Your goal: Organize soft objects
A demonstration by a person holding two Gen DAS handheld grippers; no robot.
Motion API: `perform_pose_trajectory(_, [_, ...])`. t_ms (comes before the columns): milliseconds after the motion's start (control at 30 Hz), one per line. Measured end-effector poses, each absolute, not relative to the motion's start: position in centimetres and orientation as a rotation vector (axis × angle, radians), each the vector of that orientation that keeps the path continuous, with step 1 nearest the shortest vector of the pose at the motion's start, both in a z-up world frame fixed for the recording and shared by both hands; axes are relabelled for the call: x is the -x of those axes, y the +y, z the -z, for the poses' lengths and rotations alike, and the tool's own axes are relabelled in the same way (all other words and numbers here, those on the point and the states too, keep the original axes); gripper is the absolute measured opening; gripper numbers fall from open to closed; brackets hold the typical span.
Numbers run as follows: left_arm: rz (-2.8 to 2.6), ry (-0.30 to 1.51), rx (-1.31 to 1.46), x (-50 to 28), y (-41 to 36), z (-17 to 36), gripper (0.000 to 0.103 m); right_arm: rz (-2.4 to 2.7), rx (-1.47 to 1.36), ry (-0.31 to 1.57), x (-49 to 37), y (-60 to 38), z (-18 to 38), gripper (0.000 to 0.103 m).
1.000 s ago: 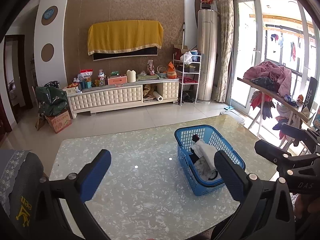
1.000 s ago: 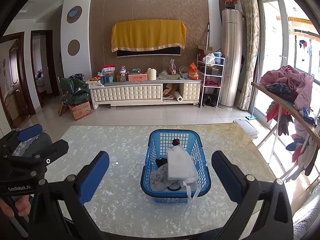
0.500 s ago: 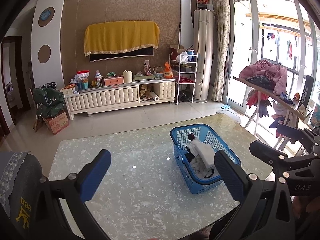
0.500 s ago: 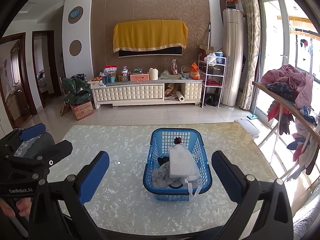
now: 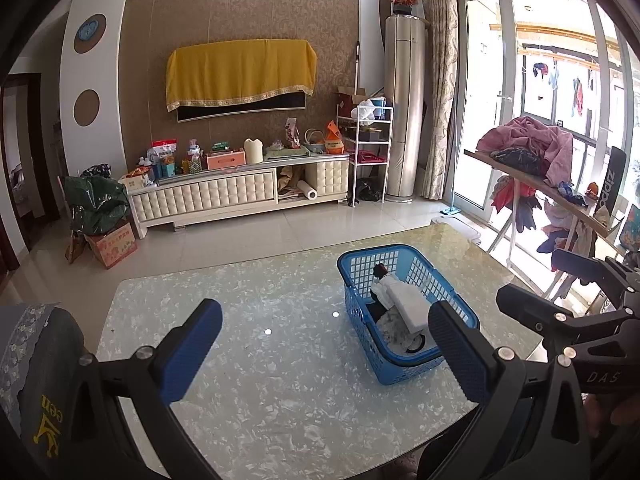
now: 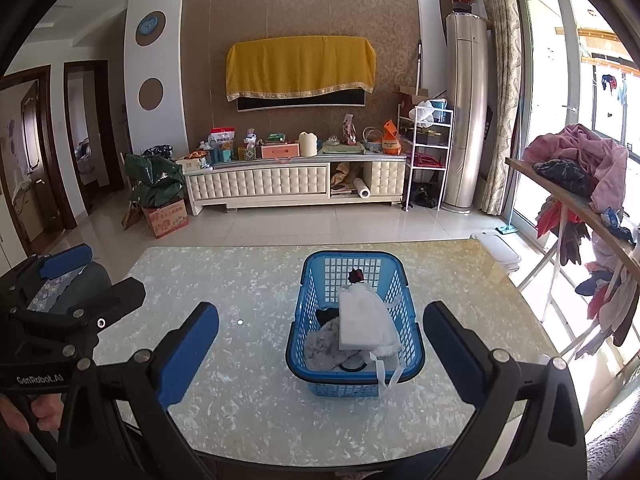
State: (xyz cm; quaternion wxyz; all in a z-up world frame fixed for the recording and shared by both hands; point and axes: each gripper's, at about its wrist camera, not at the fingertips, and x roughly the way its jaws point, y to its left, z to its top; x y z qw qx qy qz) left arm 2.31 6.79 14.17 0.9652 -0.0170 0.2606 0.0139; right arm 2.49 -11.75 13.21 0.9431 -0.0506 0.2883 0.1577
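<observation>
A blue plastic basket [image 6: 316, 336] stands on the marble-pattern table [image 6: 248, 400]. It holds a folded white cloth [image 6: 366, 320], dark items and a patterned cloth. It also shows in the left wrist view [image 5: 364, 280], right of centre. My right gripper [image 6: 320, 354] is open and empty, held above the near edge of the table facing the basket. My left gripper [image 5: 326, 350] is open and empty, above the table to the left of the basket. Each gripper shows in the other's view, the left one at the left edge [image 6: 76, 280] and the right one at the right edge [image 5: 560, 292].
A chair back with a grey patterned cover [image 5: 28, 360] stands at the table's left side. A drying rack with clothes [image 6: 580, 184] stands to the right by the window. A TV cabinet [image 6: 296, 184] lines the far wall across the tiled floor.
Both grippers have pulled back and risen slightly, so the basket looks a little farther away. Both stay open and empty. The basket has not moved.
</observation>
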Motion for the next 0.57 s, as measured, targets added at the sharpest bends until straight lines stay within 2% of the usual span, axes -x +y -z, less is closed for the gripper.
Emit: perform_pose_trajectory(567, [-0.011, 0.528, 0.021, -2.0, 6.48, -14.39, 0.103, -0.323, 0.101, 0.587, -2.23, -11.72, -13.58, 0.102])
